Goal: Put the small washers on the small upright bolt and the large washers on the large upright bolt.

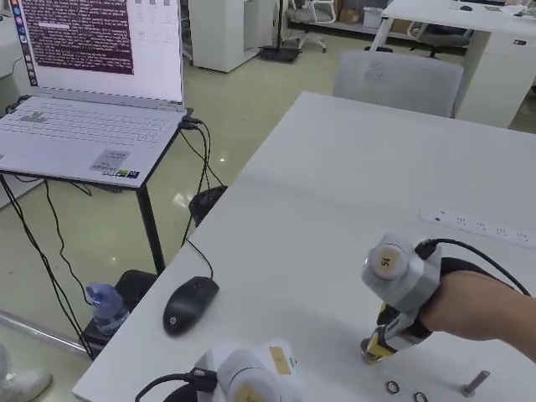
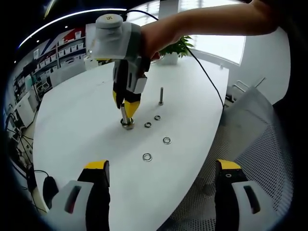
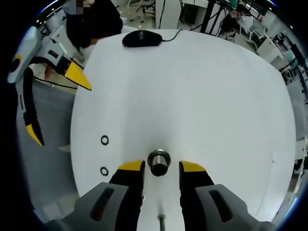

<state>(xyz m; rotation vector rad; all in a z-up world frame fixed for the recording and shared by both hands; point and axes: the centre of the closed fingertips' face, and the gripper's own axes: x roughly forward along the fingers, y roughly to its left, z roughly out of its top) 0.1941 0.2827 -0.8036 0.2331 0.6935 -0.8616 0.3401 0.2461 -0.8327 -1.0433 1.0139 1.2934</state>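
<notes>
While a laptop (image 1: 84, 126) glowed at 10 o'clock beyond the white table (image 1: 335, 193), the right gripper (image 3: 162, 166) stood part-open astride the large bolt (image 3: 159, 159), gripping nothing, and the left gripper (image 2: 161, 165) gaped wide and empty, washers (image 2: 147, 157) loose at the bolt's 4 o'clock.

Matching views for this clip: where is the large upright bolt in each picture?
Head view: large upright bolt at lower right, under the jaws of the right gripper.
Left gripper view: the bolt left of centre, beneath that gripper.
Right gripper view: bottom centre, between the jaws.
Shared landmark: the black mouse near the table edge.
</notes>
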